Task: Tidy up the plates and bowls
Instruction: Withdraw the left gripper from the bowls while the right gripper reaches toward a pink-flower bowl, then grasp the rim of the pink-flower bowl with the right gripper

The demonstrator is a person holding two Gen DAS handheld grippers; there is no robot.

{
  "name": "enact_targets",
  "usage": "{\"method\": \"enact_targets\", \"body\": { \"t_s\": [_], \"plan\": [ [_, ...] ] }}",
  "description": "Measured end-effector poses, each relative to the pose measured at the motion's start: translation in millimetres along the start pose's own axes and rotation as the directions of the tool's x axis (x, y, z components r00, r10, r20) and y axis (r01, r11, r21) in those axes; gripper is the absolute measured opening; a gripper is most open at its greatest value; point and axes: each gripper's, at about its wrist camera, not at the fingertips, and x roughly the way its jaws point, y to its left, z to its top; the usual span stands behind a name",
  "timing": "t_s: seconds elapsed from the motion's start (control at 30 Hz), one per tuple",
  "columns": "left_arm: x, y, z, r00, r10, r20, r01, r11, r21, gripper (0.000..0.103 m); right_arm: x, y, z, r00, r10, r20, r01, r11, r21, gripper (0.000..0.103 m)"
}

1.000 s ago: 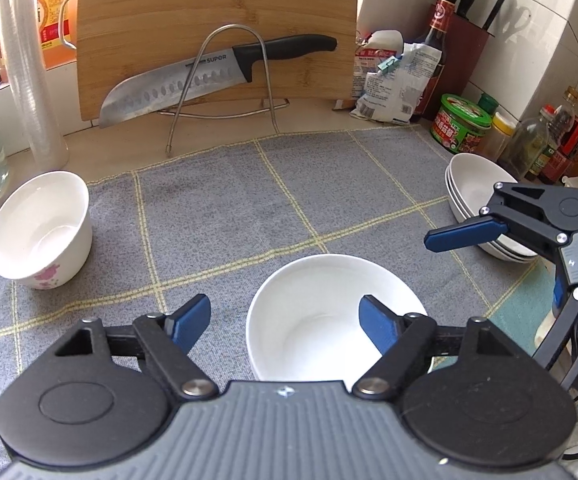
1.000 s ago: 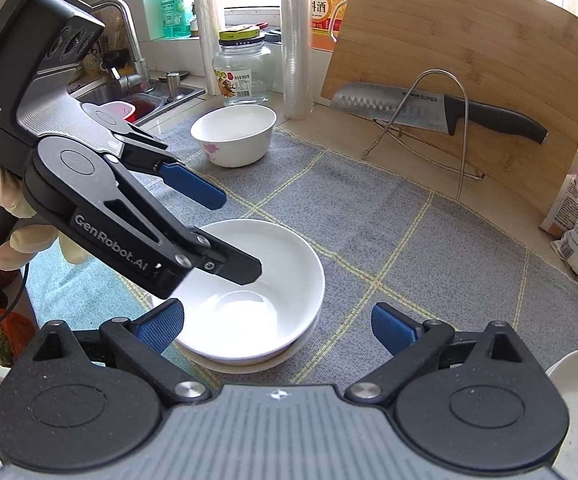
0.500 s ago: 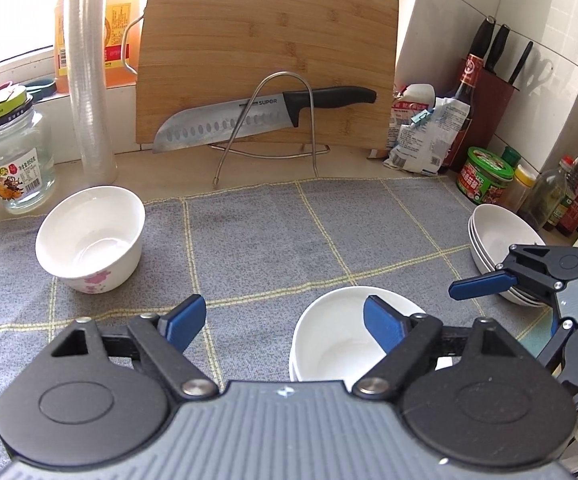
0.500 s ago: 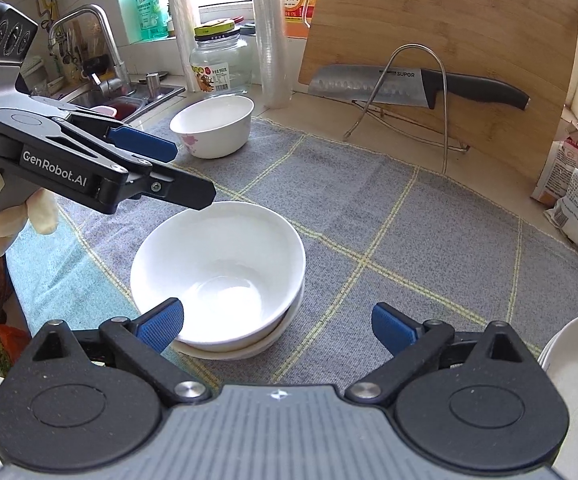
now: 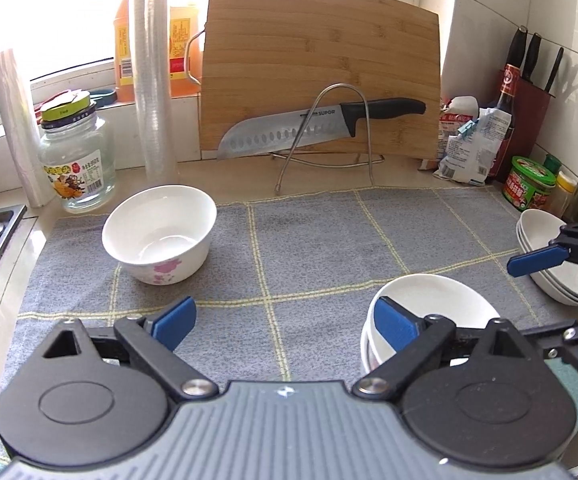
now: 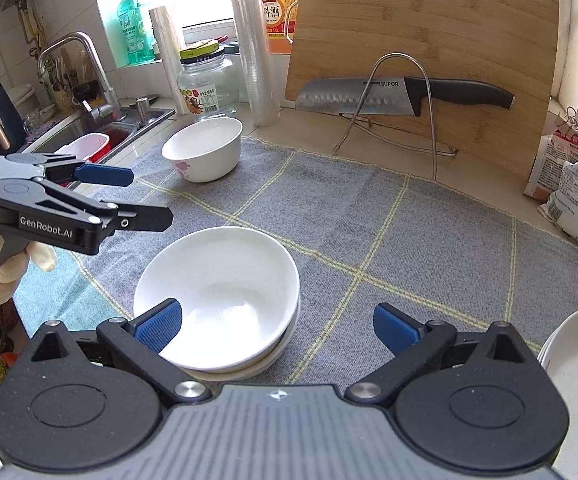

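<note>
Left wrist view showed the left gripper (image 5: 285, 324) with its blue pads spread wide and nothing between them, held above the grey checked mat (image 5: 321, 248). The flowered bowl (image 5: 160, 233) stood alone ahead and to its left, upright on the far left part of the mat, just in front of the glass jar (image 5: 76, 160). Near the right pad sat the nested bowls (image 5: 429, 304) — one white bowl seated in another.

In the right wrist view the right gripper (image 6: 277, 328) was likewise parted and empty, hovering just behind the nested bowls (image 6: 217, 292), with the left gripper (image 6: 129, 196) off to the side above the mat's near-left edge. A second pile, the stacked dishes (image 5: 561, 264), lay at the mat's right edge.

Judging by this layout, the stacking was partly done and the flowered bowl was the loose piece left. The next move probably called for the left gripper to reach forward and left, set one pad inside the rim and one outside, and close firmly before lifting.

The flowered bowl (image 6: 203, 148) looked deeper and steeper-walled than the others — glossy white, a pink flower print on its side, apparently empty. That smooth glaze could slip in a shallow pinch.
</note>
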Motion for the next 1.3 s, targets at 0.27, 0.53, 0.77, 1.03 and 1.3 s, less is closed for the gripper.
{"method": "enact_targets", "body": {
  "t_s": [0.27, 0.53, 0.77, 1.03, 1.3],
  "plan": [
    [8, 30, -17, 0.997, 0.072, -0.012, -0.072, 0.997, -0.025, 0.097, 11, 11, 25, 1.000, -0.020, 0.006, 0.020, 0.999, -0.029, 0.103],
    [37, 65, -26, 0.989, 0.136, -0.059, -0.139, 0.989, -0.044, 0.097, 30, 34, 50, 0.998, -0.062, -0.008, 0.061, 0.993, -0.096, 0.103],
    [64, 93, -21, 0.991, 0.113, -0.072, -0.117, 0.991, -0.062, 0.097, 48, 58, 72, 0.997, -0.075, -0.026, 0.069, 0.982, -0.177, 0.103],
    [88, 100, -17, 0.994, 0.065, -0.088, -0.068, 0.997, -0.023, 0.101, 67, 78, 95, 0.994, -0.097, -0.043, 0.086, 0.974, -0.208, 0.103],
    [92, 102, -16, 0.995, 0.082, -0.063, -0.082, 0.997, -0.002, 0.103, 84, 86, 118, 0.992, -0.116, -0.051, 0.100, 0.966, -0.239, 0.103]
  ]
}}
